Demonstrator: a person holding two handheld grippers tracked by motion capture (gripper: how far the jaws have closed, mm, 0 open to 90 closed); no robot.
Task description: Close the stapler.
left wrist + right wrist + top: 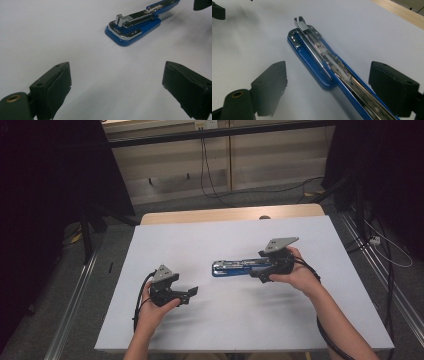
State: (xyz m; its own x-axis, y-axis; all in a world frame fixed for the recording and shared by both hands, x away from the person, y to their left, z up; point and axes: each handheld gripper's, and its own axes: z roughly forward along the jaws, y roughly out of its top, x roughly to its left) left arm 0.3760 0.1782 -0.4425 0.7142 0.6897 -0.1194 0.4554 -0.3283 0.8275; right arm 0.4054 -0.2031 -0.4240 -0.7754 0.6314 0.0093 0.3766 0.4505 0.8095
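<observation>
One blue stapler (317,65), chrome magazine exposed.

I work in a lab-like recording room: black curtains (45,180) flank my white table (200,240), and cables (210,175) trail over grey carpet (240,197) behind it.

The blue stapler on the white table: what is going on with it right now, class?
A person holds a gripper in each hand over a white table. The blue stapler lies flat on it, swung open so its metal staple track shows. The right gripper has its jaws open on either side of the stapler without pressing on it. The left gripper hangs open with nothing between its jaws, pointing toward the stapler from a little way off.
</observation>
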